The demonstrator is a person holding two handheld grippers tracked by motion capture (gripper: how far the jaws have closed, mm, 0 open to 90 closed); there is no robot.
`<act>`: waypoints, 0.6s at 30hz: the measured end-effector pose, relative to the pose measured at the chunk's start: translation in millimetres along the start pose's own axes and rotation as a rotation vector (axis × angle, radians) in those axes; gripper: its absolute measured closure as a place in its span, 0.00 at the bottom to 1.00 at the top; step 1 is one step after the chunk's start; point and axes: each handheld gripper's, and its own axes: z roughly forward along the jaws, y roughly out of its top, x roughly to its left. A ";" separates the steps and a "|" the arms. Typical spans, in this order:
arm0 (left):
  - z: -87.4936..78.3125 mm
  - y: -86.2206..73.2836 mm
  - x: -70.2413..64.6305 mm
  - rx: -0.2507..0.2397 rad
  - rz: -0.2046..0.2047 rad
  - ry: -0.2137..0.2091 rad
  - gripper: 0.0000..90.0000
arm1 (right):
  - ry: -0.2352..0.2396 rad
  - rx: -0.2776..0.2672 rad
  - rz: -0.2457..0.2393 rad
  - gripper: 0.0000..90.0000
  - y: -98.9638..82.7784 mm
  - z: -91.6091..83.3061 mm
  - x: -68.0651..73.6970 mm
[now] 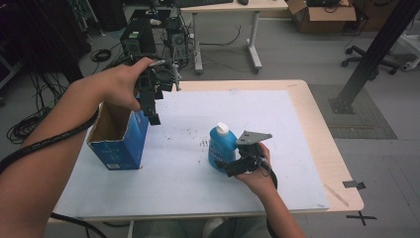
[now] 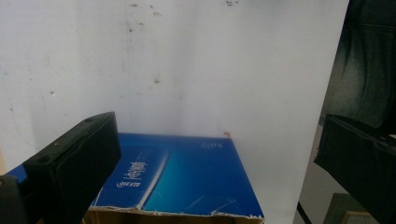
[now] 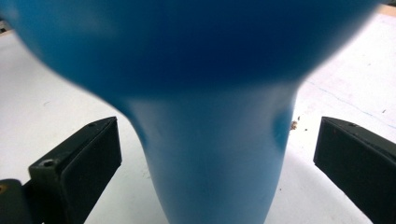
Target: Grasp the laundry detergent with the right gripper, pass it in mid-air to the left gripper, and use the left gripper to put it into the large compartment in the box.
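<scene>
High view: my left claw [image 1: 154,101] hangs above the right front edge of the box [image 1: 119,136], pointing down. The box stands open-topped at the left of the counter [image 1: 317,124], on the white sheet [image 1: 247,114]. My right claw [image 1: 236,166] sits low at the bottle [image 1: 221,147], which stands upright near mid-sheet with its white cap [image 1: 223,129] on. The claw comes in from the bottle's near right side; I judge this a line-up for a side grasp. The left claw's height suggests it is keeping clear of the box mouth or waiting to steady it.

Left gripper view: jaws spread wide, nothing between them, so the left claw is released. Below them lies the blue box wall [image 2: 187,177] with its torn cardboard rim [image 2: 177,215]; beyond it the white sheet [image 2: 187,70], lightly speckled with marks.

Right gripper view: the bottle [image 3: 210,154] stands between the jaws, blurred by closeness. White gaps show on both sides, so the right claw is released and not yet touching. Closing should catch the bottle's narrower part.

Surface and room: the sheet covers most of the pale wood counter, with scuffs near the bottle. Behind are grey floor, a second desk [image 1: 233,7], computer towers [image 1: 136,37], loose cables and a cardboard carton [image 1: 322,15].
</scene>
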 end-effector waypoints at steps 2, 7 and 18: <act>-0.5 -0.9 0.4 -0.001 -0.002 0.002 0.00 | -0.005 -0.008 0.002 0.02 -1.0 0.1 0.5; -1.3 -2.4 1.2 -0.008 -0.007 0.004 0.00 | -0.018 -0.028 -0.003 0.04 -3.8 -0.4 1.3; -1.0 -2.8 0.7 -0.009 -0.008 0.005 0.00 | -0.041 -0.064 0.005 0.06 -8.6 1.7 3.6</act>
